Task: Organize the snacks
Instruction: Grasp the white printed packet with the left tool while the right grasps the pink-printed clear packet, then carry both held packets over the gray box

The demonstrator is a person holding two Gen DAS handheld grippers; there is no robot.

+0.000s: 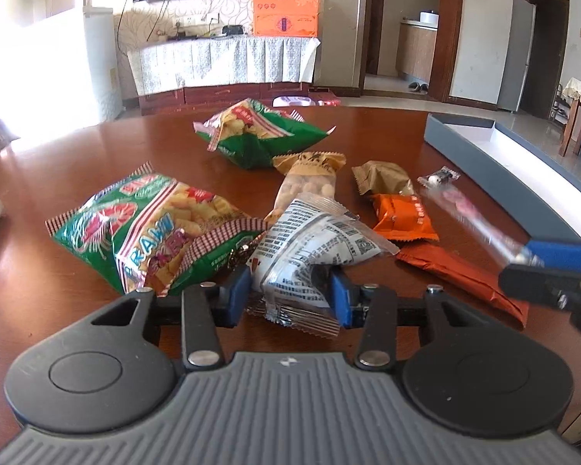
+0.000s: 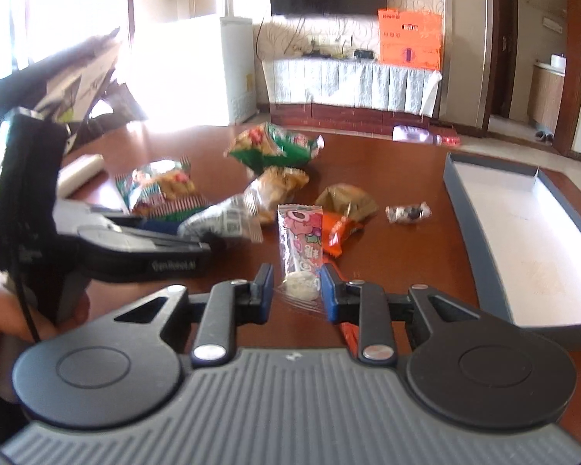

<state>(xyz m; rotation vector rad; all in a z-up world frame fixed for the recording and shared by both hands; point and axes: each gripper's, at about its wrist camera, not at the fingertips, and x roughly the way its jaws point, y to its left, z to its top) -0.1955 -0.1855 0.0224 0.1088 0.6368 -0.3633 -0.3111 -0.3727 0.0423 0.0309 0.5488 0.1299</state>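
Both my grippers are gripping snack packets.

My left gripper (image 1: 290, 290) is pinching the white printed packet (image 1: 313, 248) mid-tabletop; my right gripper (image 2: 296, 290) is clamping the pink strip packet (image 2: 300, 240), near the grey tray (image 2: 495, 232) along the tabletop's right edge.

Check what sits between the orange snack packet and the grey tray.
Only a small clear-wrapped dark candy lies between orange snack packet and grey tray; otherwise bare wooden table, per right wrist view.

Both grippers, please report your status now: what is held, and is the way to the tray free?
Left gripper shut on white printed packet. Right gripper shut on pink packet. Grey tray open, nothing blocking.
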